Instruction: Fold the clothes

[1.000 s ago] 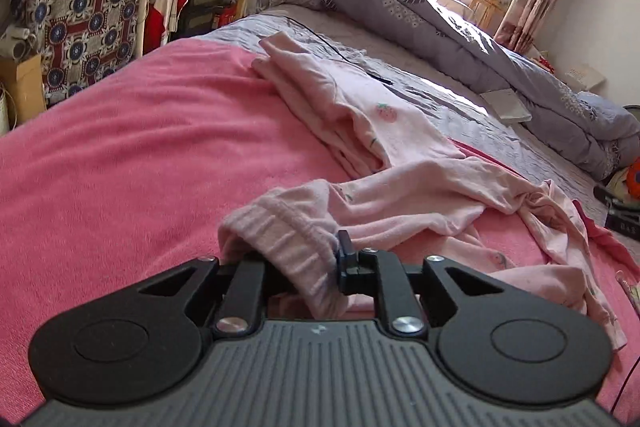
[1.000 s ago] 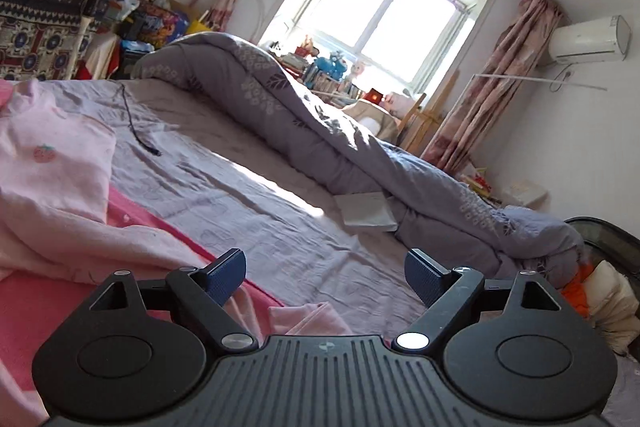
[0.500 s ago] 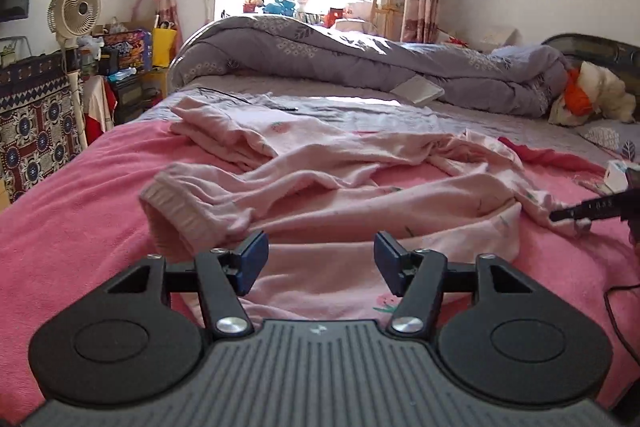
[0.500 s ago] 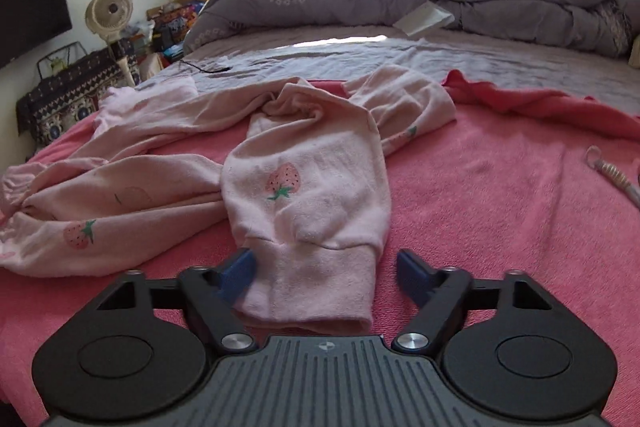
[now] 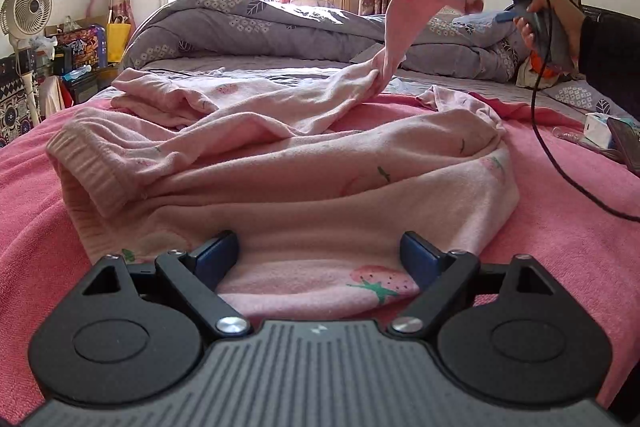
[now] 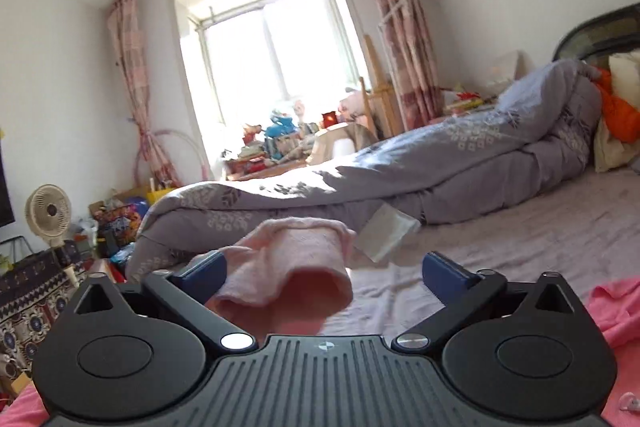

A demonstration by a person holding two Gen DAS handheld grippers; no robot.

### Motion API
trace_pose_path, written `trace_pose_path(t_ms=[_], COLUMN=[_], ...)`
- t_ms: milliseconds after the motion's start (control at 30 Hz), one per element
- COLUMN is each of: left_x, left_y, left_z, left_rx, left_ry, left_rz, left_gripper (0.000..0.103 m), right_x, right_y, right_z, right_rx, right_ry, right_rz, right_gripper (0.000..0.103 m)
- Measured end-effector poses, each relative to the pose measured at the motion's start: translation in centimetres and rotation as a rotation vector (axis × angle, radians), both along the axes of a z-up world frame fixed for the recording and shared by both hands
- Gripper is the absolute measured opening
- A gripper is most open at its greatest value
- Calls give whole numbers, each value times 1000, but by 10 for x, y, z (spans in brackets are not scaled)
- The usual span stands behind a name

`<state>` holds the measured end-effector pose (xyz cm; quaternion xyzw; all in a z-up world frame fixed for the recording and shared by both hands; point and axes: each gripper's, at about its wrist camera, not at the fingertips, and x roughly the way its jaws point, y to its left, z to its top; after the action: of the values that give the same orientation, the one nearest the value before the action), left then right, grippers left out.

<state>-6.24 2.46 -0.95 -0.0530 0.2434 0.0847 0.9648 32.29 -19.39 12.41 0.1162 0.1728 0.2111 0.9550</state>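
A pale pink strawberry-print garment point(image 5: 320, 163) lies crumpled on the pink blanket point(image 5: 560, 227). My left gripper point(image 5: 318, 247) sits low over its near hem. Its jaws are opening and stand wide, with the cloth between the fingers but not pinched. One ribbed cuff point(image 5: 92, 167) rests at the left. The other sleeve point(image 5: 400, 23) is lifted off the bed to my right gripper point(image 5: 484, 3), held in a hand at the upper right. In the right wrist view that sleeve's cuff point(image 6: 280, 255) lies against the left finger only. The right gripper point(image 6: 324, 265) is opening, its other pad well clear.
A rolled grey duvet point(image 5: 260, 15) runs along the far side of the bed. A black cable point(image 5: 560, 163) hangs from the right gripper across the blanket. A white box point(image 5: 596, 131) and a dark flat device lie at the right edge. A fan point(image 5: 26, 7) and clutter stand left.
My left gripper let go of the ribbed cuff, opened wide and moved to the garment's hem. My right gripper closed in on the other sleeve's cuff, raised it off the bed and reopened.
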Motion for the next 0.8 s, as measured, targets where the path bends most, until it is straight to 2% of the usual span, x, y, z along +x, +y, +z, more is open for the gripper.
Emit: trace_pose_path(t_ms=[100, 167, 233, 267, 300, 333, 367, 467, 633, 733, 800], left_x=[0, 3, 3, 3, 2, 2, 2, 1, 2, 3, 3], left_y=[1, 3, 3, 3, 4, 4, 4, 4, 4, 4, 4], left_z=[0, 1, 1, 1, 2, 2, 2, 2, 3, 3, 3], left_rx=[-3, -6, -13, -15, -17, -17, -18, -24, -28, -25, -22], left_ry=[-3, -4, -5, -6, -7, -8, -8, -13, -16, -15, -13], left_rz=[-4, -7, -9, -10, -10, -10, -10, -12, -14, -13, -12], left_gripper=[89, 89, 90, 90, 90, 90, 90, 90, 90, 90, 90], right_x=[8, 20, 39, 46, 46, 43, 41, 34, -11, -43, -61], right_y=[-16, -28, -38, -40, -37, -32, -32, -37, -72, -112, -135], right_z=[-50, -89, -124, -138, -143, -144, -141, -126, -49, -12, 2], right_rx=[-112, -158, -119, -49, -24, -21, 14, 161, 56, 39, -14], right_ry=[109, 231, 396, 477, 481, 453, 453, 487, 202, 102, 69], right_rz=[-55, -126, -170, -149, -135, -129, -117, -72, -66, -75, -72], right_gripper=[96, 96, 93, 81, 81, 54, 10, 8, 8, 8, 10])
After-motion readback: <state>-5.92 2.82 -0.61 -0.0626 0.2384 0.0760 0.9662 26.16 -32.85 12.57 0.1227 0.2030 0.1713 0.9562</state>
